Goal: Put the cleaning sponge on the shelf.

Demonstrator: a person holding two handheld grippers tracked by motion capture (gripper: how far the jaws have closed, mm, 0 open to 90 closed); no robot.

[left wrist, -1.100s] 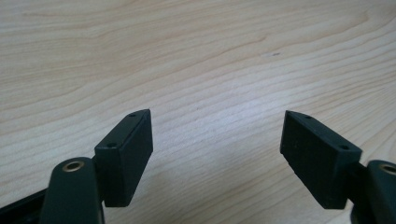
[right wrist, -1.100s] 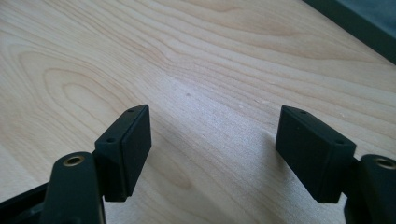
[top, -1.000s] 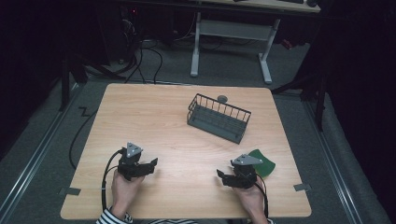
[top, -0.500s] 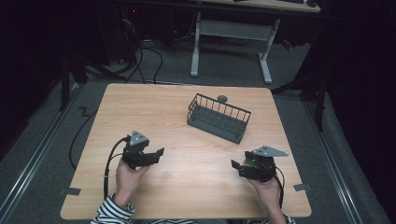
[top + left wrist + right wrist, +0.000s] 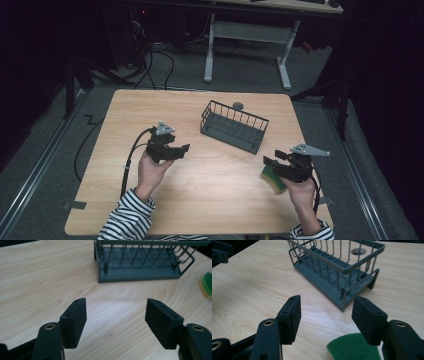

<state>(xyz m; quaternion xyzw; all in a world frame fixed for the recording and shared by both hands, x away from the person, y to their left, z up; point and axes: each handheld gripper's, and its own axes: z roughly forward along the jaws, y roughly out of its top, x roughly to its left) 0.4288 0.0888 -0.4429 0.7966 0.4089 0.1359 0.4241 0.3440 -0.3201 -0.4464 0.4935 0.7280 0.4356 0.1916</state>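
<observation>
Wooden table (image 5: 100,150): one wire basket (image 5: 234,126), one sponge (image 5: 272,179), two grippers.

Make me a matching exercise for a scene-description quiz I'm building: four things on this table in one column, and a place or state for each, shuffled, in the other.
Things:
1. wire basket
2. sponge
3. left gripper
4. right gripper

Places or states:
A. green on top, yellow below, lying flat on the table near its right edge
B. open, above the sponge
C. dark grey, empty, at the far middle of the table
D. open, over bare wood to the left of the basket

Pairs: 1-C, 2-A, 3-D, 4-B
</observation>
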